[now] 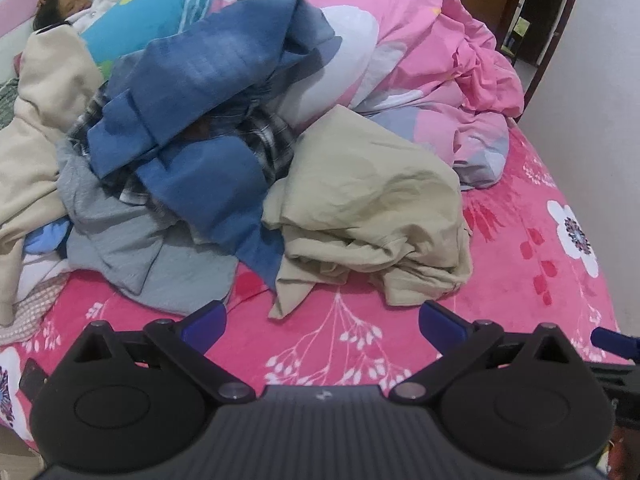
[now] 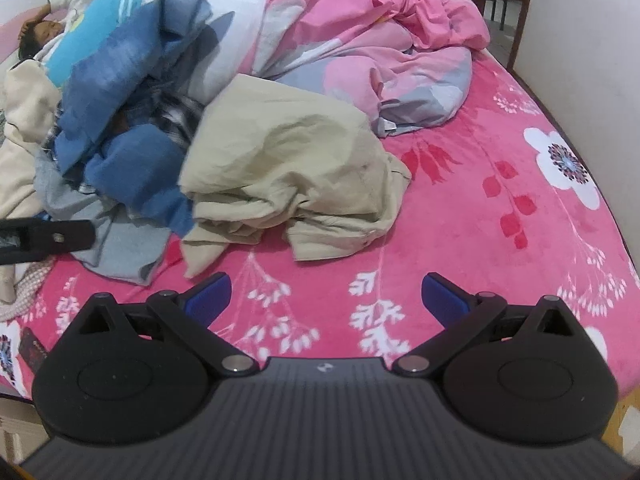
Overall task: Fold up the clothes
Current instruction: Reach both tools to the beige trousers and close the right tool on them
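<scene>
A heap of crumpled clothes lies on the pink flowered bed sheet [image 1: 520, 280] [image 2: 480, 220]. Nearest is a beige garment [image 1: 372, 208] [image 2: 288, 160], bunched up. Left of it lie a blue denim piece [image 1: 200, 100] [image 2: 120, 92], a checked shirt [image 1: 264, 136] and a grey garment [image 1: 152, 252] [image 2: 116, 244]. My left gripper [image 1: 322, 322] hovers open just short of the beige garment's near hem. My right gripper [image 2: 326, 294] is open too, over bare sheet in front of the same garment. Neither holds anything.
A pink duvet [image 1: 440, 48] [image 2: 380, 32] is piled at the back right. A person [image 1: 68, 0] [image 2: 44, 28] lies at the far left by a cream blanket [image 1: 36, 120]. A white wall [image 1: 592, 100] borders the bed's right edge. The left gripper's finger [image 2: 44, 236] pokes in at left.
</scene>
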{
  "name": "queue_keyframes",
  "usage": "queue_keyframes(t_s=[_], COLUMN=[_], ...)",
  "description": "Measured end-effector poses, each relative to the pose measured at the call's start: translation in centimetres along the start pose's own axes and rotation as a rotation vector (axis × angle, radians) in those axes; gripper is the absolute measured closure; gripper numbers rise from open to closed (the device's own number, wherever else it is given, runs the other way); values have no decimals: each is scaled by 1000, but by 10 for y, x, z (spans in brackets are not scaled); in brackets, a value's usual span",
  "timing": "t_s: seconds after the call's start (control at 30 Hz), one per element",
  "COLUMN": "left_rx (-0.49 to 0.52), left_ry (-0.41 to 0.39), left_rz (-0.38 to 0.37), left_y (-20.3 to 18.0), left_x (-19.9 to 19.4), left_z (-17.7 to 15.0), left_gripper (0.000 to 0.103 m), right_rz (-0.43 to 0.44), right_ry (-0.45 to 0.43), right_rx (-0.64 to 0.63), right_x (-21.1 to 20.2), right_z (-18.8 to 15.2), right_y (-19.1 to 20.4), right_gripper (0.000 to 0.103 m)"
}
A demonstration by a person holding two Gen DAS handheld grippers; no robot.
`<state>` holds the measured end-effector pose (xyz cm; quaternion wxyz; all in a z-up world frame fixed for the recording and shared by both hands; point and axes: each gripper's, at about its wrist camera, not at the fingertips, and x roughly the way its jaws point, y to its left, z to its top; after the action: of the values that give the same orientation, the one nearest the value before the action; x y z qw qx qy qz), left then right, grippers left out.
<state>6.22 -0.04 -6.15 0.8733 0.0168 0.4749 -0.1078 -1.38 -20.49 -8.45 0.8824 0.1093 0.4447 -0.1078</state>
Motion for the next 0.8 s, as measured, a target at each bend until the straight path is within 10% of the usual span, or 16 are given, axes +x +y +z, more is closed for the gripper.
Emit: queue_keyframes(t_s=[0.3,0.53,0.8], left_rx=[264,470,565], left_ry=[-43,72,103], left_rz=[32,-51,-5], left_y=[-86,-136,-150], left_x=[103,223,285], left_z=[-4,-41,-66], left_gripper=[2,33,33], right_rz=[118,262,373], right_ry=[19,73,143], right_rx=[39,117,297], right_x=[105,218,317], right_z=[34,55,65], right_y=[-94,-166,-196], right_gripper=[1,5,32])
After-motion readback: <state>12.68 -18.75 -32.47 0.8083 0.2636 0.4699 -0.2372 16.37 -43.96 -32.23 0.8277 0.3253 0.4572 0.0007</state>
